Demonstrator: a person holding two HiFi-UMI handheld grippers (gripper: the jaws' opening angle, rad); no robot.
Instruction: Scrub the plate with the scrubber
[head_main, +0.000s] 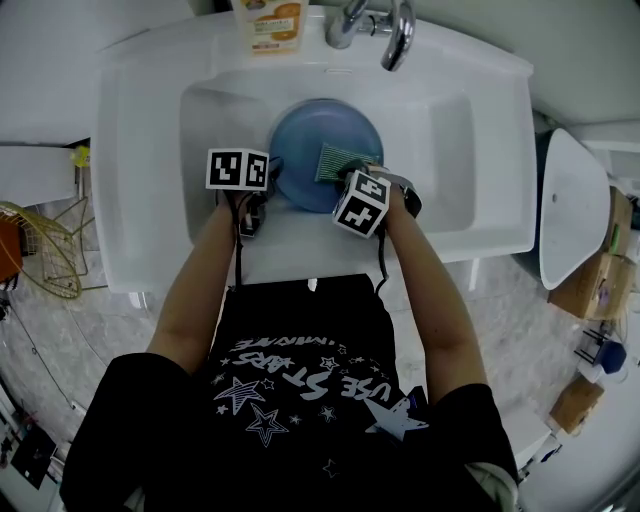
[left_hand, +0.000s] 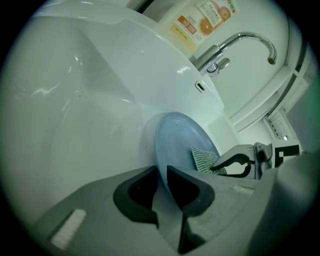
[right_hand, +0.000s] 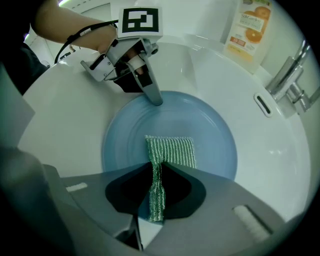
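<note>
White sink (head_main: 480, 130) fills the upper frame, above a pale marbled floor (head_main: 120, 330). The blue plate (head_main: 320, 125) lies at the basin's centre. The bottle (head_main: 268, 22) at top centre shows oranges, but its print is too small to read. Your left gripper (left_hand: 162, 172) clamps the plate's rim. Your right gripper (right_hand: 156, 167) pinches the green scrubber (right_hand: 172, 150), which lies on the plate.

You face one sink (head_main: 150, 150). Inside it you have one plate (head_main: 320, 130) and one scrubber (head_main: 338, 160). At its near rim you hold two grippers: the left gripper (head_main: 270, 183) and the right gripper (head_main: 352, 180). On its far rim stand one faucet (head_main: 385, 25) and one bottle (head_main: 268, 22). Left of the sink is one wire basket (head_main: 45, 250).
</note>
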